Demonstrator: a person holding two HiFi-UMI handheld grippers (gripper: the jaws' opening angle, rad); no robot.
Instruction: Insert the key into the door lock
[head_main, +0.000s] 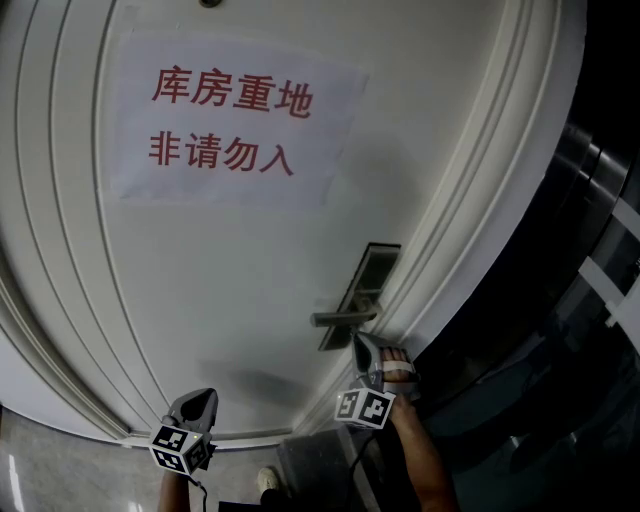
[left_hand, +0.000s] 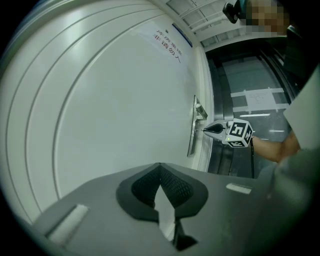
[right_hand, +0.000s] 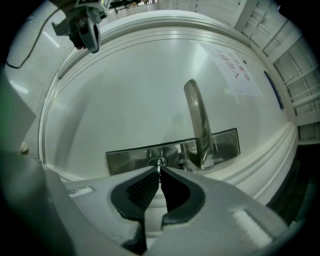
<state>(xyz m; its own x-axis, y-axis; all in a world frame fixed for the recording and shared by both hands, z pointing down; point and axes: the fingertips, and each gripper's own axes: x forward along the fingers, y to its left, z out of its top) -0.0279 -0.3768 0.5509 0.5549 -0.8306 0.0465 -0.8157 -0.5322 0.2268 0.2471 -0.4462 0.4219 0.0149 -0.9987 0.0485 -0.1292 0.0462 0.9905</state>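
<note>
My right gripper (right_hand: 159, 172) is shut on a small metal key (right_hand: 159, 168). The key's tip sits at the round lock cylinder (right_hand: 157, 162) in the steel lock plate (right_hand: 125, 157), beside the lever handle (right_hand: 197, 120). How deep the key sits I cannot tell. In the head view the right gripper (head_main: 362, 342) points at the lower end of the lock plate (head_main: 366, 282) on the white door (head_main: 220, 270). My left gripper (head_main: 200, 398) hangs low at the left, away from the door. Its jaws (left_hand: 160, 167) are shut with nothing between them.
A paper sign (head_main: 235, 125) with red characters is stuck on the door above the lock. The raised door frame (head_main: 470, 230) runs just right of the lock plate. Beyond it lies a dark glass area (head_main: 570, 330). A person's forearm (head_main: 420, 460) holds the right gripper.
</note>
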